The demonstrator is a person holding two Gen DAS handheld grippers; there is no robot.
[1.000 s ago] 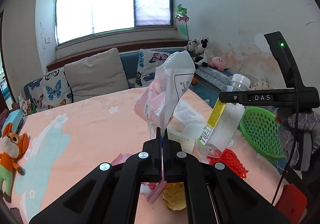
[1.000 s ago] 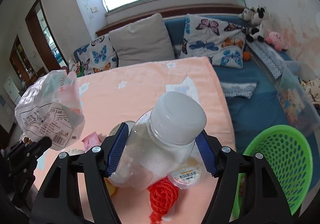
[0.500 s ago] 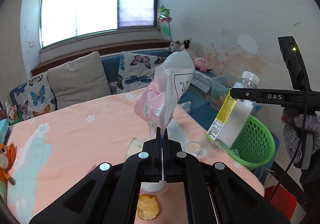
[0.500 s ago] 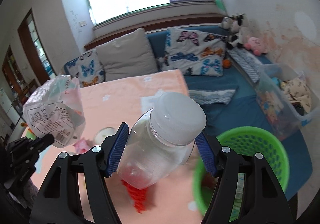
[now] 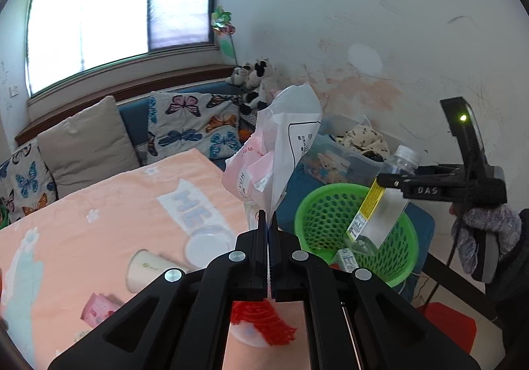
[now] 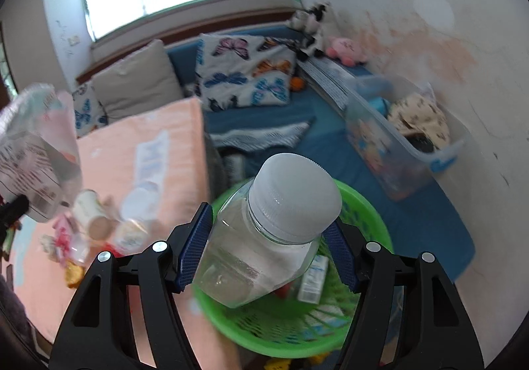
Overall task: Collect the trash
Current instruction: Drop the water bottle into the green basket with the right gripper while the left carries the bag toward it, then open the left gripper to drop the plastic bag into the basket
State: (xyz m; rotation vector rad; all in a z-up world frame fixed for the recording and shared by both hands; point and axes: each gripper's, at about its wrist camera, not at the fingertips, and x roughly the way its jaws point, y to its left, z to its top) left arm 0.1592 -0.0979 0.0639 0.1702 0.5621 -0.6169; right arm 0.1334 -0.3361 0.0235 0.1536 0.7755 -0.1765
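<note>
Bottle [image 6: 264,238] is clamped by right gripper [image 6: 264,251] over green basket [image 6: 367,204]; bag [image 5: 281,145] is pinched in closed left gripper [image 5: 268,231].

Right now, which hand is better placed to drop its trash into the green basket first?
The right. Its tongs hold the plastic bottle directly over the green basket. The left tongs pinch the plastic bag beside the basket, above the table edge.
</note>
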